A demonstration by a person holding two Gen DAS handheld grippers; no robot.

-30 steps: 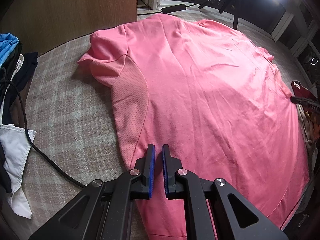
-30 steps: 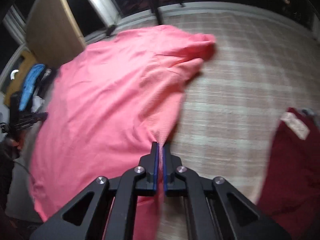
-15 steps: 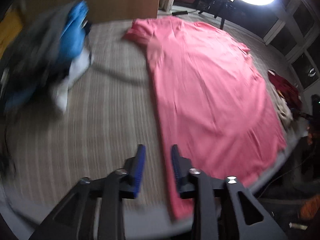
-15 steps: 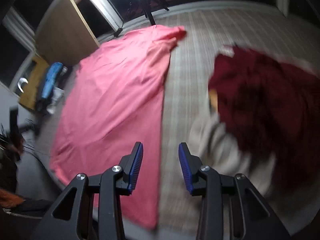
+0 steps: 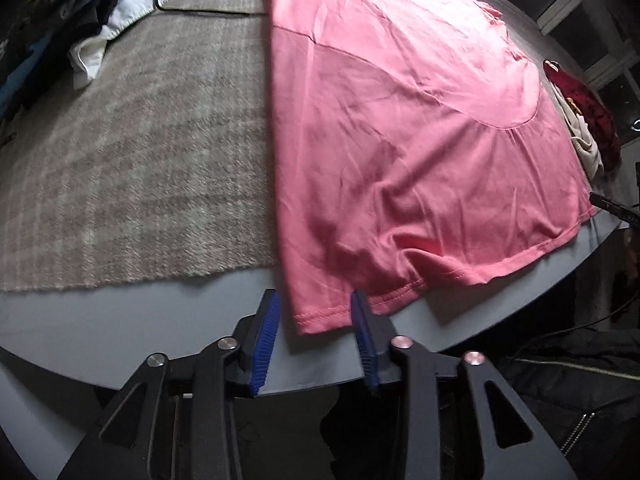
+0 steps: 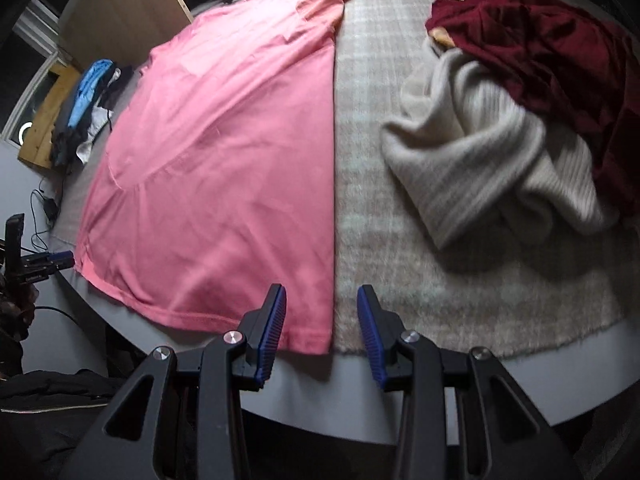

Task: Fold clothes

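Above the near edge of the grey table [image 5: 100, 320], both grippers point steeply down, jaws part open and holding nothing. The left gripper [image 5: 316, 336], jaws just narrowing, straddles the hem corner of the pink shirt [image 5: 400, 120] without pinching it. The right gripper [image 6: 320, 332] brackets the shirt's opposite hem corner; no writing is readable.

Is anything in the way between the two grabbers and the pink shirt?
Nothing visible. The left gripper and right gripper are both open, each right at a bottom corner of the pink shirt. The cream sweater lies off to the side.
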